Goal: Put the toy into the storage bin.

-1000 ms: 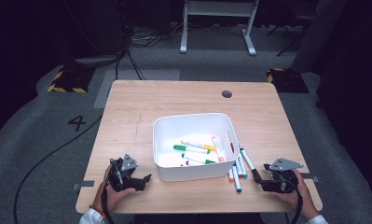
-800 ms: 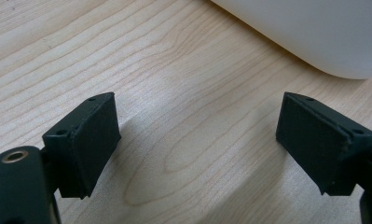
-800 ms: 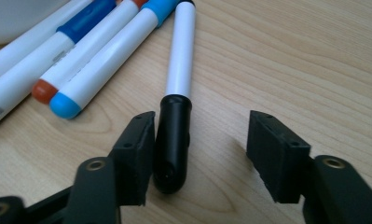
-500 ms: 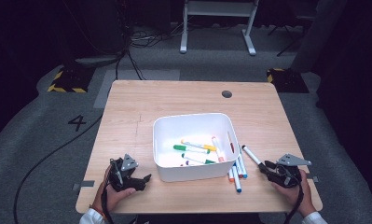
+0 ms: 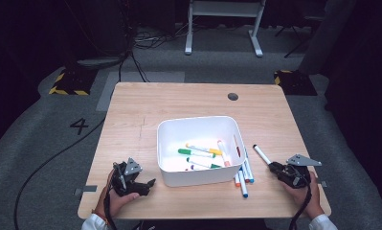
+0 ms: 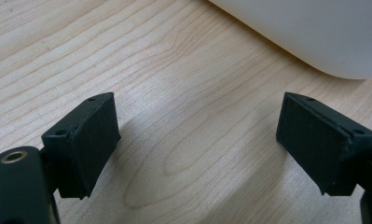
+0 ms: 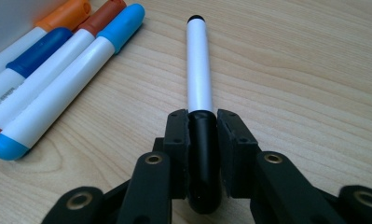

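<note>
Fingers (image 7: pixel 230 140) around one black marker (image 7: pixel 198 70), four beside.

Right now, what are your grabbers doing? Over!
Right gripper shut on black-capped marker, on the table. Left gripper open, holding nothing, beside the white bin. Nothing in the way.

Both hand-held grippers are black, brass rivets at the jaw links, grey three-cornered plates on top, black trailing cables; white cuffs (image 5: pixel 94 221)
</note>
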The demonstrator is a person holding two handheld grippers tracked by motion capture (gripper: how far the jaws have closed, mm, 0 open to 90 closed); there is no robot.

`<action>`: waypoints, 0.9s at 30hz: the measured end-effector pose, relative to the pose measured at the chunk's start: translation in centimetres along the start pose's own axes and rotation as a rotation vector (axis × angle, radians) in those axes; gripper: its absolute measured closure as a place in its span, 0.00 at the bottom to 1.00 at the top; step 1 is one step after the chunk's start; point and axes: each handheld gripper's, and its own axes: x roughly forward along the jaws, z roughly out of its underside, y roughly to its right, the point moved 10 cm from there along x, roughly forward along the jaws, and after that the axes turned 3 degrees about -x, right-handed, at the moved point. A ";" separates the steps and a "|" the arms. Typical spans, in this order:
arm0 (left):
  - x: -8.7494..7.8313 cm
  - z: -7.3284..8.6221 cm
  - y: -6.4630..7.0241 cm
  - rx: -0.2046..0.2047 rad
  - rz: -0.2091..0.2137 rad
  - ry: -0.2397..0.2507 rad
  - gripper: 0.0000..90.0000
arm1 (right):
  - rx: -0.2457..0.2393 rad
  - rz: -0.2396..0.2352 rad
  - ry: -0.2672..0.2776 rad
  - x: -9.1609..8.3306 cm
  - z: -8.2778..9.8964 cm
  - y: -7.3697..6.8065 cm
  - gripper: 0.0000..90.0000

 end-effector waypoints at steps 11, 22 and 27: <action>0.1 0.0 0.1 -0.001 0.012 -0.005 0.14 | -0.003 -0.029 0.020 -0.5 -0.3 0.4 0.84; 0.1 -0.1 0.0 0.003 0.007 -0.003 0.14 | -0.029 -0.045 0.123 -2.6 -3.3 1.0 0.83; 0.1 -0.1 0.0 0.003 0.005 -0.005 0.14 | -0.054 -0.091 0.190 -4.2 -5.5 0.5 0.83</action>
